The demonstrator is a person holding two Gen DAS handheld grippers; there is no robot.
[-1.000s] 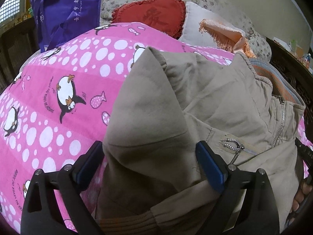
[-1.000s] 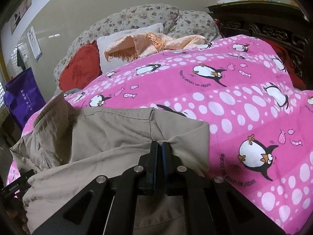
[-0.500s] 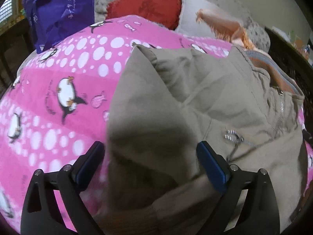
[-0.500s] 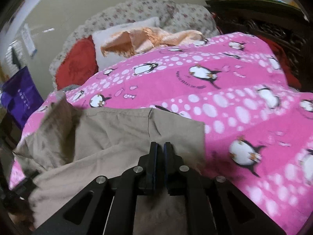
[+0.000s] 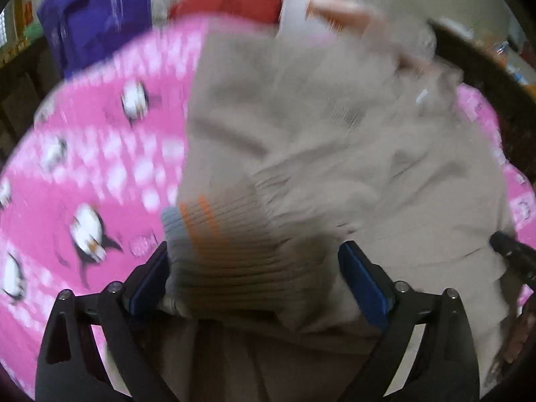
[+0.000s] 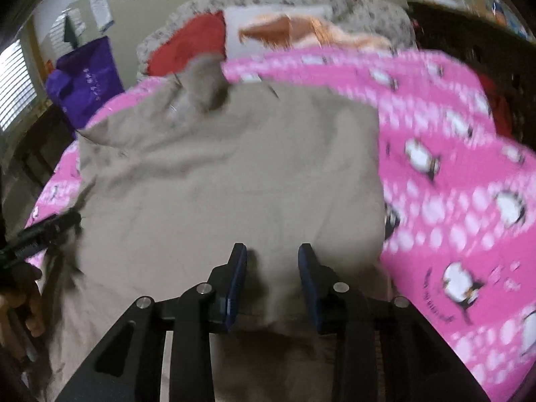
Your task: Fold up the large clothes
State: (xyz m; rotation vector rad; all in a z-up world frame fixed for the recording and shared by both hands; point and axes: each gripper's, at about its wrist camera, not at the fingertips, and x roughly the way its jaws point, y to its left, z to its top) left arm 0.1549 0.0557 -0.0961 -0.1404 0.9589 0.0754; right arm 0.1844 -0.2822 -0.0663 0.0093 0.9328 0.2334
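A beige zip jacket (image 5: 335, 154) lies bunched on a pink penguin-print bedspread (image 5: 83, 154). Both views are motion-blurred. My left gripper (image 5: 254, 268) is open, its blue pads on either side of the jacket's ribbed cuff (image 5: 227, 241), which has grey and orange stripes. In the right wrist view the jacket (image 6: 217, 181) lies spread and folded over the bedspread (image 6: 452, 174). My right gripper (image 6: 272, 268) is open, its pads apart just above the jacket's near fold. The left gripper shows as a dark tip at the left edge (image 6: 40, 231).
A red cushion (image 6: 191, 47), a white pillow (image 6: 274, 16) with an orange cloth, and a floral pillow lie at the bed's head. A purple bag (image 6: 87, 80) hangs at the left. Dark carved wooden furniture (image 6: 469, 33) stands along the right side.
My right gripper has opened and let go of the jacket's fold. The jacket has been folded forward. The ribbed cuff now lies between my left gripper's open pads.
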